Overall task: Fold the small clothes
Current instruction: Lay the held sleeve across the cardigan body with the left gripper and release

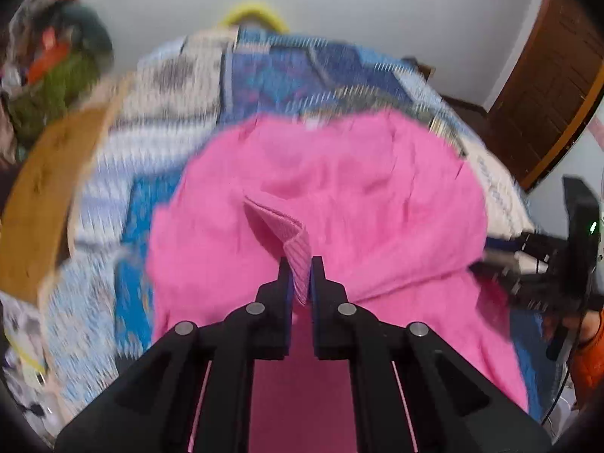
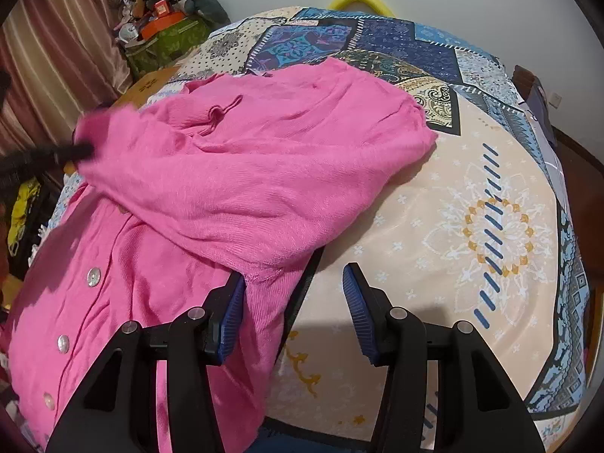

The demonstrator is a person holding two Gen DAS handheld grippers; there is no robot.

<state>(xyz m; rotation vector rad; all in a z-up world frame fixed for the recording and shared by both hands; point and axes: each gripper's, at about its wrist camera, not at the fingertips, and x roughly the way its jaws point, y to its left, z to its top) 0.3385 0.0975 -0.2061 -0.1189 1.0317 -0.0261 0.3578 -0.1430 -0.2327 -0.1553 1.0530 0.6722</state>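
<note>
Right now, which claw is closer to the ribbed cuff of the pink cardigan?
Left. The left claw is shut on the ribbed cuff. The right claw stands open at the pink cardigan's side edge, away from that cuff, gripping nothing.

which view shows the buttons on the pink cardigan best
The right wrist view: three pearly buttons run down the pink cardigan front at lower left, sharp and unobstructed. The left wrist view is motion-blurred and shows no buttons, only the left gripper pinching a ribbed edge of the cardigan.
</note>
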